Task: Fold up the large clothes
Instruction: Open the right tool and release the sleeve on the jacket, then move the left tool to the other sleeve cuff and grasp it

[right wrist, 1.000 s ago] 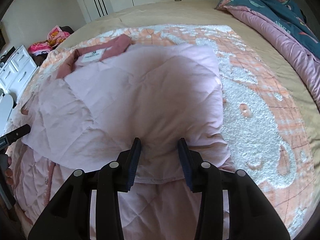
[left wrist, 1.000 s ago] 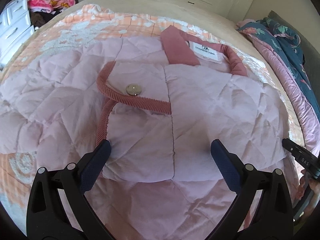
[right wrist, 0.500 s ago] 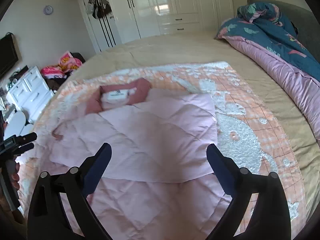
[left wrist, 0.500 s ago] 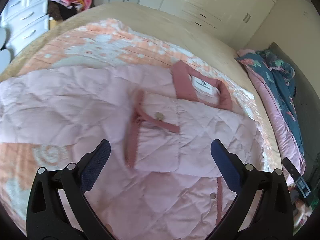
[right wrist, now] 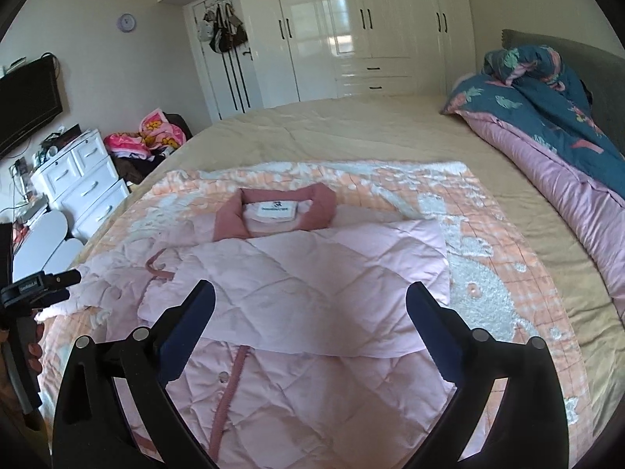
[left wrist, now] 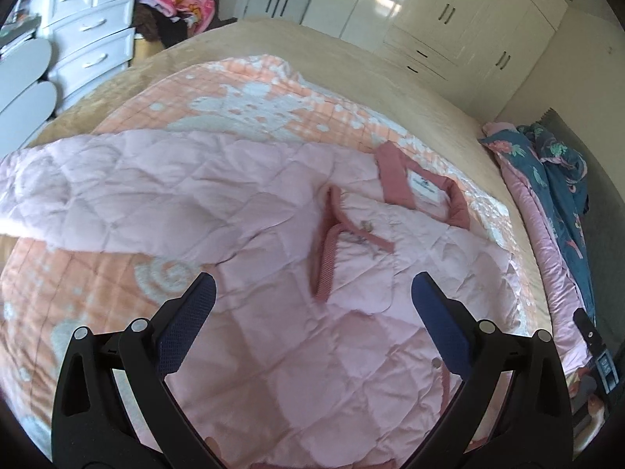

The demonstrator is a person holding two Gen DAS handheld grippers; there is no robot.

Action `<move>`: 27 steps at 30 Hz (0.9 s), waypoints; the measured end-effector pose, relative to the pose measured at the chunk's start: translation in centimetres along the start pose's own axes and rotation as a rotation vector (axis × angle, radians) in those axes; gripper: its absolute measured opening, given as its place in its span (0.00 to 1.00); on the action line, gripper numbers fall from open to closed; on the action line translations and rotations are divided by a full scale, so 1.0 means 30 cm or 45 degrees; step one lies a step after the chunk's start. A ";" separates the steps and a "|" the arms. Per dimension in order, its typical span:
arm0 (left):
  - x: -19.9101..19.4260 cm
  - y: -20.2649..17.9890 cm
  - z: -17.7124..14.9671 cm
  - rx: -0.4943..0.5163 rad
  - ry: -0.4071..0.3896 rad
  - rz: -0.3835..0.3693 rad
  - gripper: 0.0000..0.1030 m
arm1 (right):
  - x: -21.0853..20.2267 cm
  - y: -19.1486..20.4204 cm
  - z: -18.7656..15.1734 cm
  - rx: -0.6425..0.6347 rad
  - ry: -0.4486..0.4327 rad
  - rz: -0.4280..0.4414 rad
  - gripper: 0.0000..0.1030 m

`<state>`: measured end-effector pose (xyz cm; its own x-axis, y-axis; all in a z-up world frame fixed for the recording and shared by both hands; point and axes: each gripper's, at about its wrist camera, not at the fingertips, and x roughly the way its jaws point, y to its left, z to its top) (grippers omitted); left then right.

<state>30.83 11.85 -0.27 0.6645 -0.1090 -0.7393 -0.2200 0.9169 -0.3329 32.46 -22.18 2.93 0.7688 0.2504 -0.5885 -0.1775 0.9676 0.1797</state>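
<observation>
done: jacket (right wrist: 324,273) right sleeve folded across chest | left: left sleeve (left wrist: 117,203) spread beyond left gripper (left wrist: 310,293) | left, right gripper (right wrist: 310,301) fingers wide apart, empty

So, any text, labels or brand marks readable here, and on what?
Nothing can be read with certainty.
White neck label inside the jacket collar: a small logo and one printed line, too small and blurred to read.
Other handheld gripper at the right view's left edge: pale lettering, illegible.
Wall clock: no numerals discernible.
</observation>
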 end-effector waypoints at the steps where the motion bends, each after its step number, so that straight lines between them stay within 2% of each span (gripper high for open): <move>1: -0.006 0.012 -0.004 -0.002 0.001 0.003 0.91 | -0.002 0.008 -0.001 -0.003 -0.003 0.004 0.95; 9: -0.045 0.145 -0.037 -0.096 -0.010 0.081 0.91 | 0.001 0.081 -0.004 -0.048 0.002 0.031 0.95; 12: -0.024 0.200 -0.035 -0.149 0.007 0.150 0.91 | 0.009 0.117 -0.003 -0.067 0.010 0.041 0.95; 16: -0.011 0.260 -0.029 -0.228 0.025 0.146 0.91 | 0.021 0.186 0.001 -0.108 0.021 0.071 0.95; 27: -0.052 0.381 0.005 -0.311 0.000 0.162 0.91 | 0.088 0.455 0.023 -0.219 0.065 0.159 0.95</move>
<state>27.37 22.54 -2.83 0.6205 0.0012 -0.7842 -0.4676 0.8033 -0.3688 32.50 -8.34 4.39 0.7027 0.3660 -0.6101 -0.3750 0.9193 0.1196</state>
